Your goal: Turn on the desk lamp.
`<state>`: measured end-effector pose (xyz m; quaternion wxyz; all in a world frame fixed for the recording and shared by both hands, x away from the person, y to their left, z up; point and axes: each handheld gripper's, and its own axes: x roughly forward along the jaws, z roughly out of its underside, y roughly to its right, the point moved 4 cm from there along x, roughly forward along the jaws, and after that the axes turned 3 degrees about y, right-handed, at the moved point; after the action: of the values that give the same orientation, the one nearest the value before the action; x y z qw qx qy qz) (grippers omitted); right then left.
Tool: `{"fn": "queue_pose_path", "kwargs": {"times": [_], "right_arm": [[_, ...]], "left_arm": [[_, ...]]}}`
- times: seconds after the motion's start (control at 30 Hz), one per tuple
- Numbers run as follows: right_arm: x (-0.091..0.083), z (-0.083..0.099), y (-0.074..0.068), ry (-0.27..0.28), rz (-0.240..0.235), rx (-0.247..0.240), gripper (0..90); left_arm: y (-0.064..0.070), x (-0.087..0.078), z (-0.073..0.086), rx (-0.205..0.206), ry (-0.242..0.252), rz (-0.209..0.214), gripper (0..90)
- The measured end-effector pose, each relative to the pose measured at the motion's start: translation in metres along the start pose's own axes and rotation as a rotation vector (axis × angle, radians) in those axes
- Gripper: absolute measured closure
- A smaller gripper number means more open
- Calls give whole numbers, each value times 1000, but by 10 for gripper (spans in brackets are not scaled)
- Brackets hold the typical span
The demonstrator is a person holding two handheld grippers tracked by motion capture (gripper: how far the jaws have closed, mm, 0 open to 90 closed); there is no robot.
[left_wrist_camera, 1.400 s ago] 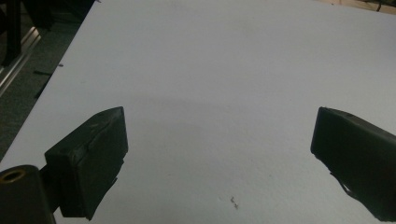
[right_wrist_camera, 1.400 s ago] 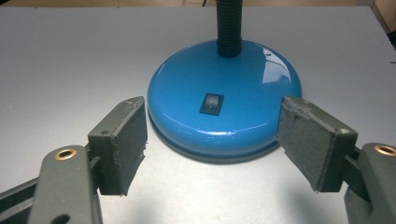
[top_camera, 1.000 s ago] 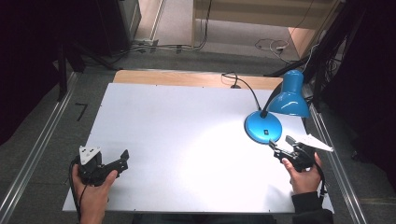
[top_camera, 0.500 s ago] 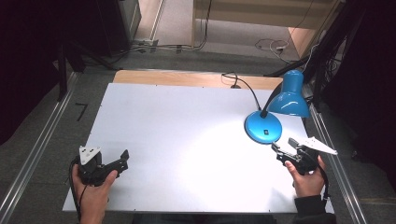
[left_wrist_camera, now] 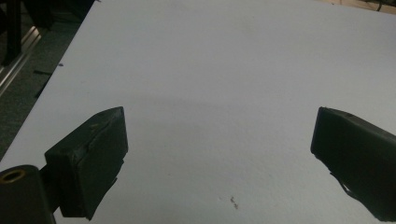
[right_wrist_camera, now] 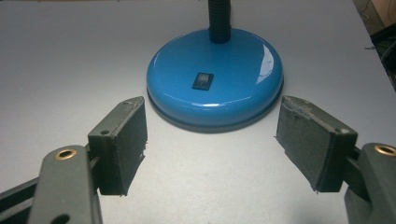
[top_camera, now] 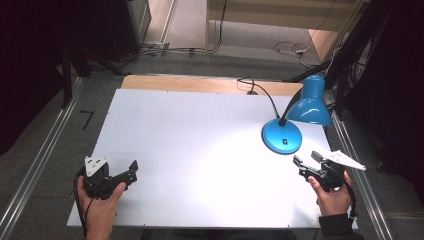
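Right gripper point(top_camera: 306, 165) drawn back from lamp base point(top_camera: 282, 136), jaws apart; left gripper point(top_camera: 129, 172) unmoved, jaws apart

Lighting: one source, the lit blue desk lamp point(top_camera: 310, 102) at right of the high view, casting a bright pool on the white table point(top_camera: 190, 140) beside its base point(top_camera: 282, 136). Surroundings: near black. Glare: white highlights on the base point(right_wrist_camera: 215, 77) in the right gripper view. Left gripper view: dim, grainy, near jaws soft. Shadows: faint.
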<state>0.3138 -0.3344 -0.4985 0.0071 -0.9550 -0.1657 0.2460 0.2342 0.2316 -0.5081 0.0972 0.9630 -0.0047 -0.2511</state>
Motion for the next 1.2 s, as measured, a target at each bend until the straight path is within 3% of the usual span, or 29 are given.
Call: {"fn": "queue_pose_path", "kwargs": {"times": [1.2], "right_arm": [[-25, 11, 9, -1, 28, -5, 231]], "left_arm": [[0, 1, 0, -1, -4, 0, 44]]}}
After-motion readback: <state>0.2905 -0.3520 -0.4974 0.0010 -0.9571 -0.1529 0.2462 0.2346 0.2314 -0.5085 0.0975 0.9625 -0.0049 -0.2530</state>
